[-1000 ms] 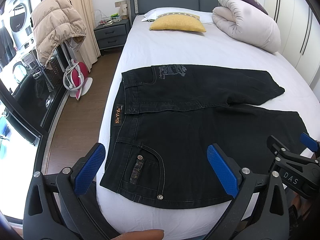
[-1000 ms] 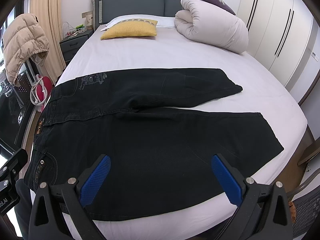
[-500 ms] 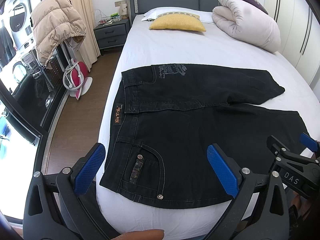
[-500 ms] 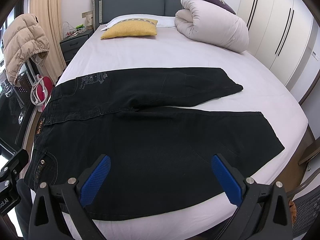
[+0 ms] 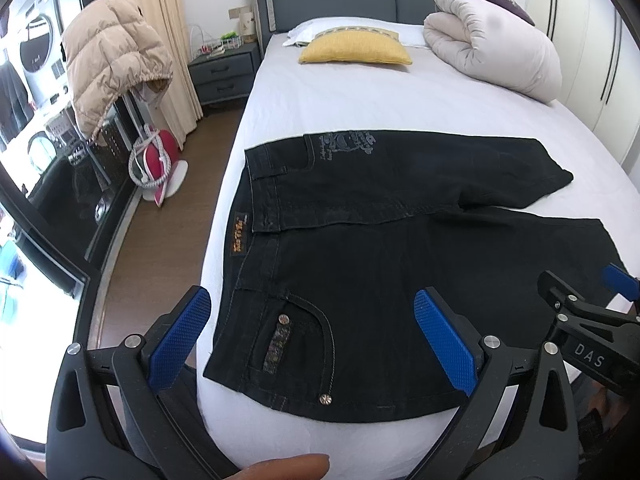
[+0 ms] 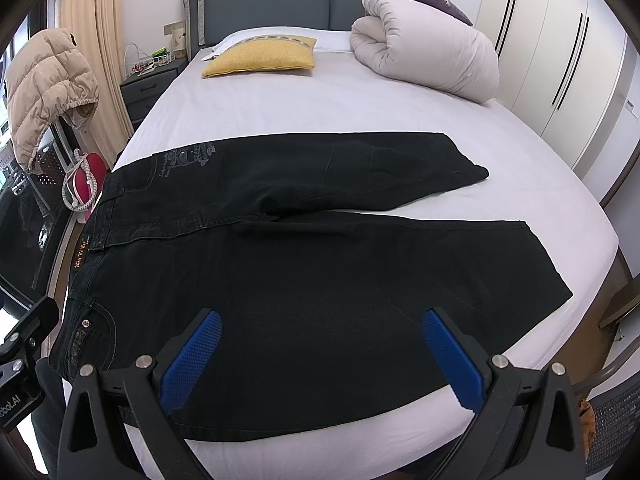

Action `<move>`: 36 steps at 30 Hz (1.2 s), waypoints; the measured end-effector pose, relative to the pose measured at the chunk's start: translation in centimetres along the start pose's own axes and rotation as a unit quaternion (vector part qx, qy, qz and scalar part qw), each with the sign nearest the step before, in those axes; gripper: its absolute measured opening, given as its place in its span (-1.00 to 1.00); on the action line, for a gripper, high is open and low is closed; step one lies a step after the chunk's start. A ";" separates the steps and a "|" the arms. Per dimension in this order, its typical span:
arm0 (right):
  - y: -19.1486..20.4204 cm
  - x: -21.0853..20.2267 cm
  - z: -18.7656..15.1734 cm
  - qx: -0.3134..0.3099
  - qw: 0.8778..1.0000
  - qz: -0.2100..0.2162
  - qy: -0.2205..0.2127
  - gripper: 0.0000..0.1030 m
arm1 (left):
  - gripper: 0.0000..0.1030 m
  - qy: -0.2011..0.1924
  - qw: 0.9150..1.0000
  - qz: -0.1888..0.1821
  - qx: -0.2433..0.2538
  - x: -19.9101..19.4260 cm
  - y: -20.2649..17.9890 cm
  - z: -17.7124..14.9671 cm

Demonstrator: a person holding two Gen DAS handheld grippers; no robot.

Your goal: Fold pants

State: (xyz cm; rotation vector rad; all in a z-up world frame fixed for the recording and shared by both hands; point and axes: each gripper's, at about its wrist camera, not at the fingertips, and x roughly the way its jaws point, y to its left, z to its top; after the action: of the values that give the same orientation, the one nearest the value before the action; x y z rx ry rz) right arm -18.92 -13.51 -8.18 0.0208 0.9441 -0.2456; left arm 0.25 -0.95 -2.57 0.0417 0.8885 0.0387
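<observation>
- I had the black pants [image 5: 384, 264] lying flat across the near part of the bed [image 5: 360, 96], waistband to the left and both legs running to the right.
- The far leg ended short of the right edge of the bed; the near leg [image 6: 420, 280] reached further right and lay close to the near edge of the mattress.
- A narrow wedge of white sheet showed between the two leg ends on the right.
- My left gripper [image 5: 312, 340] hung above the near left corner of the pants, over the front pocket [image 5: 296, 340]; its blue pads [image 5: 180, 340] stood wide apart and pinched nothing.
- My right gripper [image 6: 320, 356] hung over the near leg, its pads [image 6: 452, 360] also spread wide, with nothing between them.
- I could not tell whether either gripper touched the cloth.
- In the left wrist view the right gripper showed at the right edge, beside the near leg.
- A fingertip [image 5: 288, 468] showed at the bottom edge of the left wrist view.
- At the far end of the bed lay a yellow pillow [image 5: 356, 48] and, to its right, a rolled white duvet [image 5: 496, 40].
- On the floor to the left stood a beige puffer jacket [image 5: 112, 60] draped over a rack, near a grey nightstand [image 5: 224, 72].
</observation>
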 end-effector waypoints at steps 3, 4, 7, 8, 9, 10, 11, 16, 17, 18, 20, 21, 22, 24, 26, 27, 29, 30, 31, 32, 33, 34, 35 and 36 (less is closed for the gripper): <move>0.1 0.2 0.0 0.002 1.000 0.001 0.001 1.00 | 1.00 -0.017 1.000 0.002 0.007 0.2 0.1 -0.1; 0.1 0.3 0.1 0.002 1.000 0.002 0.001 1.00 | 1.00 -0.021 1.000 0.005 0.010 0.2 0.1 0.0; 0.0 0.7 0.4 0.003 1.000 0.005 0.004 1.00 | 1.00 -0.026 1.000 0.001 0.017 0.7 0.3 1.2; -0.1 0.9 0.6 0.003 1.000 0.006 0.004 1.00 | 1.00 -0.025 1.000 -0.002 0.017 0.9 0.4 1.5; -0.1 1.0 0.7 0.003 1.000 0.008 0.004 1.00 | 1.00 -0.023 1.000 -0.010 0.017 1.4 0.6 2.1; -0.1 1.2 0.9 0.003 1.000 0.011 0.004 1.00 | 1.00 -0.022 0.999 -0.014 0.019 1.6 0.7 2.5; -0.2 1.4 1.2 0.002 1.000 0.013 0.005 1.00 | 1.00 -0.023 0.999 -0.018 0.023 2.0 0.8 3.1; -0.2 2.7 2.7 -0.002 1.000 0.031 0.003 1.00 | 1.00 -0.045 0.997 -0.042 0.052 3.9 1.0 5.9; -0.2 3.0 3.2 -0.003 0.999 0.037 0.001 1.00 | 1.00 -0.043 0.996 -0.048 0.061 4.5 1.0 6.5; -0.3 3.3 3.6 -0.004 0.999 0.042 -0.002 1.00 | 1.00 -0.042 0.996 -0.049 0.068 5.0 0.9 7.1; -0.3 3.8 4.6 -0.009 0.999 0.047 -0.011 1.00 | 1.00 -0.077 0.994 -0.031 0.066 5.7 1.2 8.3; -0.3 4.1 5.1 -0.012 0.998 0.051 -0.017 1.00 | 1.00 -0.089 0.994 -0.021 0.064 6.0 1.3 8.9; -0.3 4.3 5.7 -0.015 0.998 0.055 -0.024 1.00 | 1.00 -0.092 0.994 -0.020 0.063 6.4 1.4 9.5; -0.3 4.8 6.9 -0.026 0.997 0.065 -0.044 1.00 | 1.00 -0.068 0.995 -0.024 0.064 7.8 1.7 10.5; -0.2 5.5 8.1 -0.044 0.995 0.071 -0.057 1.00 | 1.00 -0.032 0.998 0.002 0.054 9.9 2.2 11.6; -0.1 6.0 8.9 -0.059 0.993 0.075 -0.063 1.00 | 1.00 -0.032 0.998 0.016 0.043 10.7 2.7 12.2; 0.3 7.1 10.4 -0.088 0.990 0.086 -0.070 1.00 | 1.00 -0.037 0.998 0.005 0.053 12.1 3.1 12.9; 0.5 7.7 11.2 -0.106 0.987 0.095 -0.074 1.00 | 1.00 -0.033 0.997 -0.006 0.072 13.5 3.2 14.0; 0.6 8.1 11.9 -0.121 0.984 0.103 -0.077 1.00 | 1.00 -0.033 0.996 -0.014 0.085 14.4 3.2 14.8; 0.9 8.8 12.8 -0.142 0.980 0.112 -0.083 0.99 | 1.00 -0.033 0.994 -0.023 0.099 15.4 3.4 15.7; 1.1 9.4 13.5 -0.162 0.975 0.125 -0.085 0.95 | 1.00 -0.029 0.992 -0.032 0.117 16.7 3.5 16.8; 1.2 10.0 14.1 -0.179 0.970 0.138 -0.086 0.87 | 1.00 -0.017 0.989 -0.052 0.140 18.5 3.8 18.3; 1.4 10.8 14.9 -0.197 0.965 0.153 -0.083 0.83 | 1.00 -0.004 0.986 -0.072 0.153 20.2 4.0 19.5; 1.5 11.6 15.5 -0.214 0.959 0.168 -0.075 0.74 | 1.00 0.004 0.984 -0.082 0.161 21.6 4.1 20.6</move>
State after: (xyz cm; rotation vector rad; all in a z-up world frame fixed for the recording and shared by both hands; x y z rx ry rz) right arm 0.27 -16.29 -8.55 -0.2309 0.8112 0.2715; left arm 29.82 3.84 -6.11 0.2703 0.8971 -0.2590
